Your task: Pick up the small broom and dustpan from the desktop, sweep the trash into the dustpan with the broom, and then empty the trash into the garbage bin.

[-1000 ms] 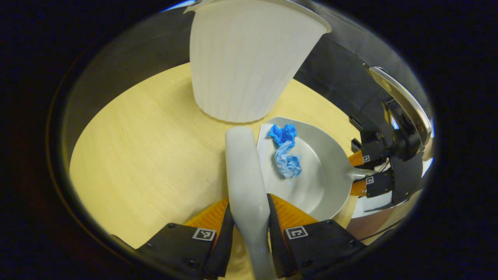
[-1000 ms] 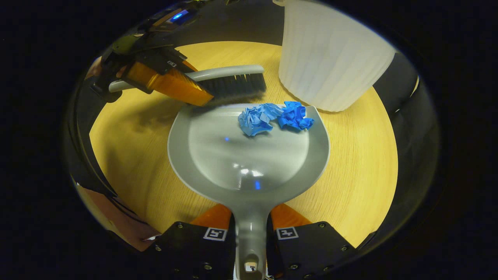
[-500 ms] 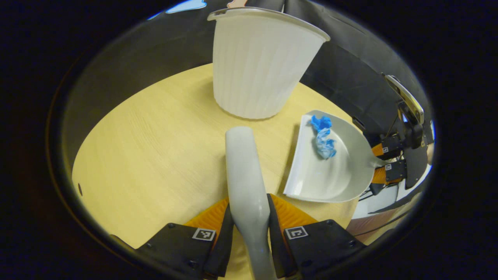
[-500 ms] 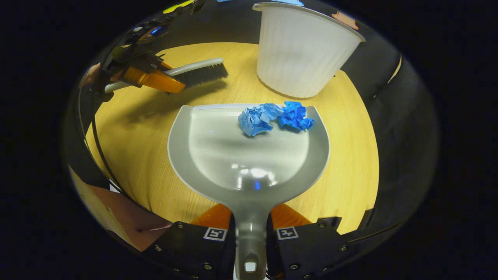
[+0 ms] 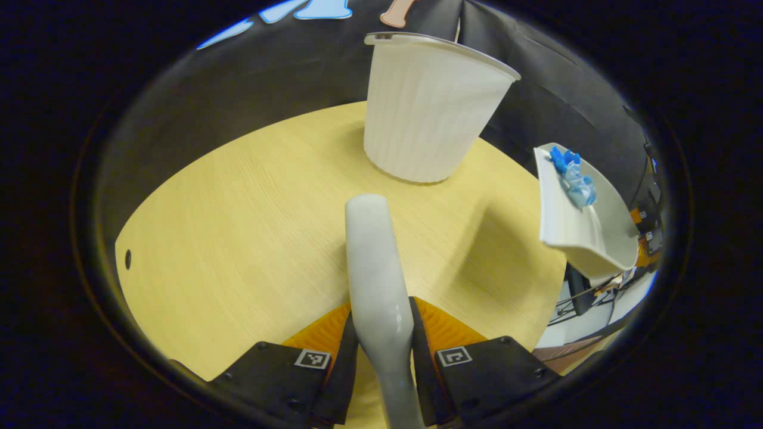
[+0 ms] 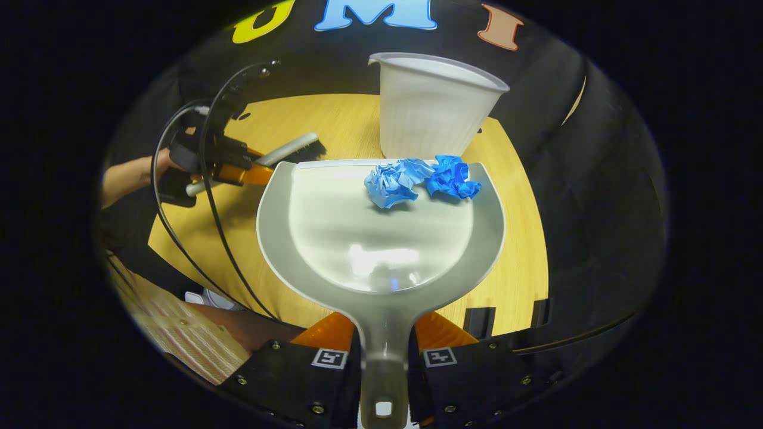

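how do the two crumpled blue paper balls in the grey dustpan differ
The paler crumpled blue paper ball is light sky blue; the darker crumpled blue paper ball is a deeper, saturated blue. The paler one looks slightly larger and sits nearer the middle of the grey plastic dustpan, the darker at its right wall. Both lie touching by the front lip.

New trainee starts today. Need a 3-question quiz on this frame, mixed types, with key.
1. True or false: the blue crumpled paper lies on the desktop.
2. Which claw holds the dustpan? A) left claw B) right claw C) neither
3. Fill in: the white garbage bin stands ____ on the desktop.

Key
1. False: it lies in the dustpan, near the front lip.
2. B: the right claw is shut on the dustpan handle; the left claw is shut on the broom.
3. upright
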Demonstrator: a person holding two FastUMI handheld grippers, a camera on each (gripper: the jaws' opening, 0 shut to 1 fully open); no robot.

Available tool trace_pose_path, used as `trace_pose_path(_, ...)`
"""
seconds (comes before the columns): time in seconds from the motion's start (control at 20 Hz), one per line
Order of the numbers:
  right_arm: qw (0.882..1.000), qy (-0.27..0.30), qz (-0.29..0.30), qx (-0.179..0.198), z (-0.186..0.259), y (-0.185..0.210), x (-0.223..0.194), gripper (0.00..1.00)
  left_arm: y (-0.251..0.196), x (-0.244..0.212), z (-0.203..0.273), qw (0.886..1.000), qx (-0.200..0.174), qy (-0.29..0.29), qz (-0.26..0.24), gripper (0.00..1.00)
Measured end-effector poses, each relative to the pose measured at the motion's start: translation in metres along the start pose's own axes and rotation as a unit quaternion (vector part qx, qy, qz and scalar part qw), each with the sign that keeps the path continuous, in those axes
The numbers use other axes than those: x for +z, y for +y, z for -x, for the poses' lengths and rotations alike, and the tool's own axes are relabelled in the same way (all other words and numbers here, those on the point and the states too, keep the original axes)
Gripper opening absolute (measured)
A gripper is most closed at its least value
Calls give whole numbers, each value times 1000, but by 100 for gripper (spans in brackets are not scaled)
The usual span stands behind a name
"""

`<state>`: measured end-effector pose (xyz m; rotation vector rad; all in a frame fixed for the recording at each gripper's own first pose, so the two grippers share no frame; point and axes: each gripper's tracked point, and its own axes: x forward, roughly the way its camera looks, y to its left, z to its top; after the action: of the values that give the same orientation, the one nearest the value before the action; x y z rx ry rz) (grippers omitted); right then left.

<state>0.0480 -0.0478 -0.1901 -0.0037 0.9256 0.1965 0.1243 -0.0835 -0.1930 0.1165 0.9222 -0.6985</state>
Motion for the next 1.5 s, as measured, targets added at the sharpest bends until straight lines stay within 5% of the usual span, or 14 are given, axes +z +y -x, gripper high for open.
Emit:
trace_pose_path(0.45,999,-13,-29,16,34,-36,44,32,21,-28,53,999,31,-26,32,51)
trace_pose_path(0.85,993,-1,-80,88,44,-48,123,31,23,-64,86,997,42,-25,57,53)
trace_pose_path(1.05,971,26,-167,168,32,-31,170,32,19,-72,87,996,39,-25,76,53)
trace_pose_path(1.35,945,20,-244,216,2,-37,217,32,21,-78,89,994,48,-26,97,53)
trace_pose_path(1.5,917,8,-312,247,-5,-41,234,31,24,-84,90,993,58,-22,103,53)
